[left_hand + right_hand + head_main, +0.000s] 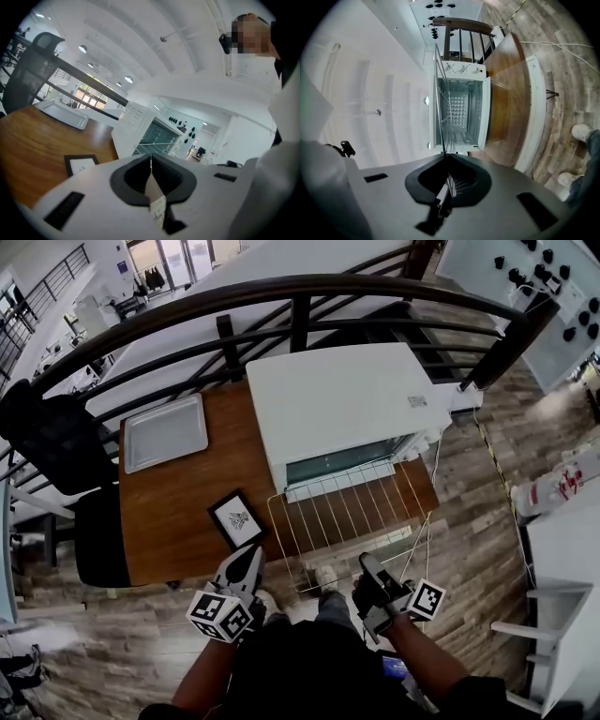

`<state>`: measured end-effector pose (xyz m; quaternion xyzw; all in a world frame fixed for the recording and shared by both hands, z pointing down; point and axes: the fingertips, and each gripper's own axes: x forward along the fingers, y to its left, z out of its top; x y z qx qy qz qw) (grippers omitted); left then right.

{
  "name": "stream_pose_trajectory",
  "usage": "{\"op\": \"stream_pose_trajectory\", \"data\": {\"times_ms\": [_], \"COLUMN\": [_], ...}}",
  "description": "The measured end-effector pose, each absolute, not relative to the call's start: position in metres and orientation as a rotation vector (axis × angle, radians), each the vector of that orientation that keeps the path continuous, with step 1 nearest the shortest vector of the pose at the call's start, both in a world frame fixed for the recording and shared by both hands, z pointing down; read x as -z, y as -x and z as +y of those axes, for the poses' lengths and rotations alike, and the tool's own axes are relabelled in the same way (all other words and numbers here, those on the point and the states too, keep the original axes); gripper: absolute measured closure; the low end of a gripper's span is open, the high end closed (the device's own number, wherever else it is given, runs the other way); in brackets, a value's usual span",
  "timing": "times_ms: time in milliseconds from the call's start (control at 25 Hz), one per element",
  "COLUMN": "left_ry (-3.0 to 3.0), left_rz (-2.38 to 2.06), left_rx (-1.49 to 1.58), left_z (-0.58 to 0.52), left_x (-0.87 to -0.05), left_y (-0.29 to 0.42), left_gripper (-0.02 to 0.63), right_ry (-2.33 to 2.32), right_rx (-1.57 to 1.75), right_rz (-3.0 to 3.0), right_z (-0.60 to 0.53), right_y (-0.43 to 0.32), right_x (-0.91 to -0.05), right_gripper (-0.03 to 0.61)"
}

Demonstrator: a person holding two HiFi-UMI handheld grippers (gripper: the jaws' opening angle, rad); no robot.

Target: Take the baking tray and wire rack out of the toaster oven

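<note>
Wooden table (173, 521) already bears the baking tray (166, 431), left of the toaster oven (342, 404). The right gripper (366, 563) is clamped on the wire rack (342, 517), which seems almost clear of the oven mouth. The left gripper (248, 559) is closed and empty. Next, the rack needs drawing free and setting down.

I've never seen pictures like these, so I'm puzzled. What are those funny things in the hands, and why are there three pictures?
A person holds a grabbing tool in each hand, each ending in a claw. One picture is from a camera on the person's head, looking down. The other two come from cameras on the tools. On the wooden table are a toaster oven, a baking tray and a black-framed card. The right claw is shut on the wire rack, which reaches out in front of the oven. The left claw is shut and empty.
</note>
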<state>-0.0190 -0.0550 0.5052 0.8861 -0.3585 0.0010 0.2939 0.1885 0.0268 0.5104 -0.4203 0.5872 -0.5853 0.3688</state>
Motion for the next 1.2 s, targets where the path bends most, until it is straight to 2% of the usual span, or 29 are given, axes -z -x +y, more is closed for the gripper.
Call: {"op": "stream_pose_trajectory", "data": {"times_ms": [600,1200], "left_ry": [-2.348,-2.063], "left_rz": [-1.090,-1.557], "left_rx": [-0.010,0.093], "left_z": [-0.046,0.000], "left_x": [-0.517,-0.514], "left_y": [0.128,0.302], "left_gripper": [0.600,0.600], "right_ry": [0.938,0.610], "right_rx": [1.618,1.938], "right_rz": [1.646,1.944], "right_z": [0.046,0.010], "right_y": [-0.064,0.094], "right_x": [-0.529,-0.552], "right_gripper": [0.581,0.580]}}
